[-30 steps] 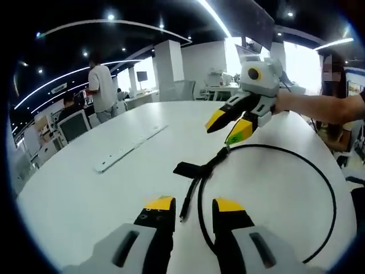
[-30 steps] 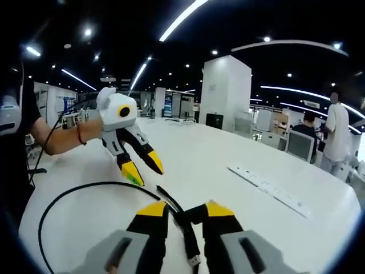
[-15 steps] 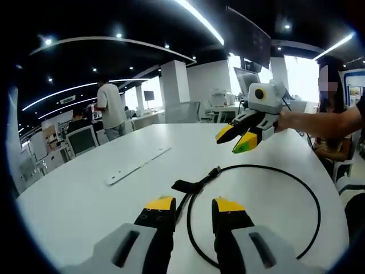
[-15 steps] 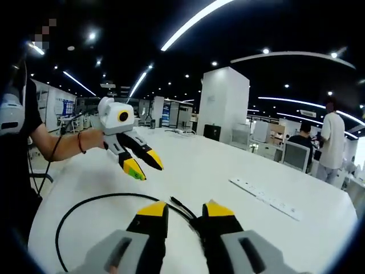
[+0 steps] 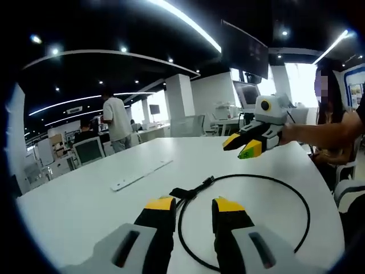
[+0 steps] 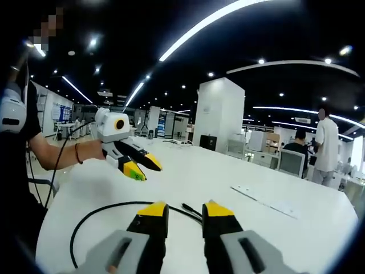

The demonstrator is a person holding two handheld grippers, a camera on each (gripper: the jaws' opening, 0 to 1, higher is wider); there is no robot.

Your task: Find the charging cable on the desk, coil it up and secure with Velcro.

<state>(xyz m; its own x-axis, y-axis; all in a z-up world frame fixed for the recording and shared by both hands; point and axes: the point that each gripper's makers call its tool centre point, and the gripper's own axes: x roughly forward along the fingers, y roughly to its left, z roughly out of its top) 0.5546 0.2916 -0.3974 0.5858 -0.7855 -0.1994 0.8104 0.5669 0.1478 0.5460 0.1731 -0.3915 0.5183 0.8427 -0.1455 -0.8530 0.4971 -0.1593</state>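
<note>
Both grippers have lifted away from the cable [image 5: 245, 188]. It lies in one loose loop on the bench [image 5: 85, 194], strap [image 5: 181, 193] unfastened. Left gripper [image 5: 191, 204] and right gripper [image 6: 178, 209] fingers open, empty.

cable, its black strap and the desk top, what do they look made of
Cable: thin and black, lying in a loose curved loop, so likely flexible rubber or plastic sheathing; matte. Strap: flat, dull black tab on the cable, probably fabric Velcro, though too small to be sure. Desk top: smooth, plain white with a soft sheen, probably laminate or painted board.
</note>
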